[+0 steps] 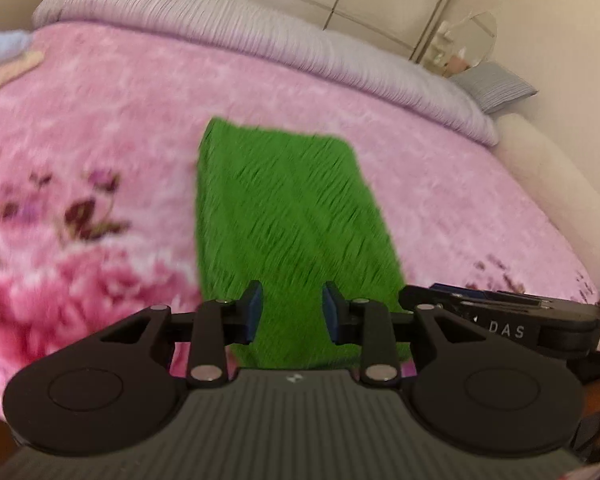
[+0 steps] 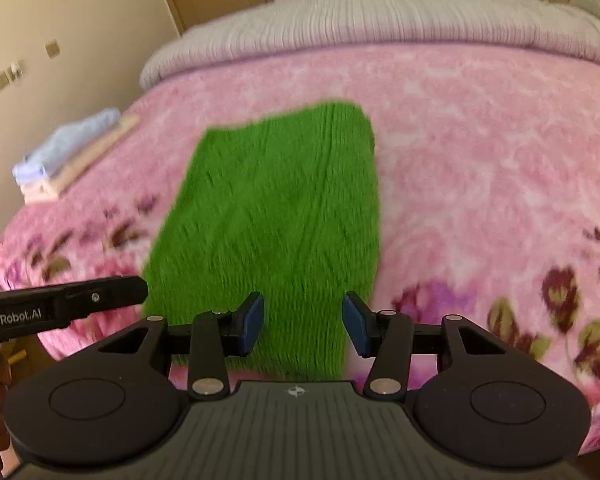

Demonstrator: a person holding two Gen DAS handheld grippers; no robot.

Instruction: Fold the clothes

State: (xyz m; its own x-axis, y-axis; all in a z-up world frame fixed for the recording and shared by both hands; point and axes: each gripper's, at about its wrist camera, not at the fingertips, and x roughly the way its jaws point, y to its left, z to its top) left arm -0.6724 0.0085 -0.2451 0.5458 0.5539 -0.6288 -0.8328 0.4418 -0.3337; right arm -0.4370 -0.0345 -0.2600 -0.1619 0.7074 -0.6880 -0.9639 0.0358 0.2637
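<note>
So the green knitted garment (image 1: pixel 288 216) is lying flat in a long folded rectangle on the pink floral blanket (image 1: pixel 100 128), filling the middle of both frames. The left gripper (image 1: pixel 292 312) is hovering just above its near end, fingers parted a fair bit with nothing between them but green knit showing underneath. The right gripper (image 2: pixel 303 322) is doing the same from its side, spread slightly wider and gripping nothing, the garment (image 2: pixel 276 208) stretching away from it toward the top of the frame. A small stack of folded clothes (image 2: pixel 66 154) is sitting at the left edge of the right view, well apart. Both views are pretty blurry, so no finer detail.
</note>
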